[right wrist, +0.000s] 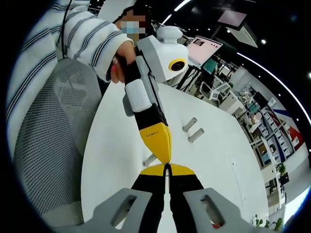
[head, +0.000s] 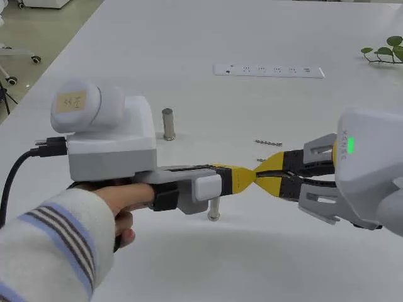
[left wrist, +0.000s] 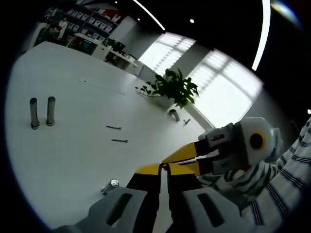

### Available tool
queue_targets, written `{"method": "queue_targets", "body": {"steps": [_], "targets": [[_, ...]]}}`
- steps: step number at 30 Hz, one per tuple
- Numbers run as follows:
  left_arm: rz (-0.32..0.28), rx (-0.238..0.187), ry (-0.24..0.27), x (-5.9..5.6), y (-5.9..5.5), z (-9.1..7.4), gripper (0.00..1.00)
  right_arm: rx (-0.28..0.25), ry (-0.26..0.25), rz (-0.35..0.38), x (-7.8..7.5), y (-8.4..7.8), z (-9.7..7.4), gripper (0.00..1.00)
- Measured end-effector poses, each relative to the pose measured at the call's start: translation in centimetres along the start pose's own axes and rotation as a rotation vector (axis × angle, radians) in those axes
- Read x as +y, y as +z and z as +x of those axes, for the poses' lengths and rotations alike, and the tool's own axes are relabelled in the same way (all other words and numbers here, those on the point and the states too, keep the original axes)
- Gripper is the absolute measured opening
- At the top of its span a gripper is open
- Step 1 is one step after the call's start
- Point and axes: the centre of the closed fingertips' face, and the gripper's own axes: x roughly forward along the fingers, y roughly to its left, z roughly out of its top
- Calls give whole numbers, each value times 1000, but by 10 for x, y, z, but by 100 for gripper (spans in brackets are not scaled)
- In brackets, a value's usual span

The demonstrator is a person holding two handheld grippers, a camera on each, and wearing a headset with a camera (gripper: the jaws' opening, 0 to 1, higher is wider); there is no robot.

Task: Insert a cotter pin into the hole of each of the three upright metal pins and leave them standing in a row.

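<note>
Head view: the yellow-tipped left hand-held gripper point(head: 249, 177) and right hand-held gripper point(head: 264, 171) meet tip to tip above the white table point(head: 189, 264). Each is pressed together, and whether anything is nipped between them is too small to tell. An upright grey steel pin point(head: 168, 124) stands behind, and thin wire cotter pins point(head: 269, 143) lie loose nearby.

Left gripper view: two steel pins stand side by side, with two cotter pins lying apart from them.

Right gripper view: three steel pins show on the table.

The cotter pins look light, stiff and slippery, and are probably best pinched near the head.
</note>
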Motion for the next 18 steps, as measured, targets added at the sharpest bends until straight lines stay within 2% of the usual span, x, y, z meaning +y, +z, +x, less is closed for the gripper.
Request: {"method": "queue_targets", "body": {"steps": [14,18], "targets": [[-30,-5,-3,1,-2,-6,0,-11,9,-3,5,4,1,0],[-5,-8,2,0,-3,-7,0,-26,8,11,6,5,1,0]]}}
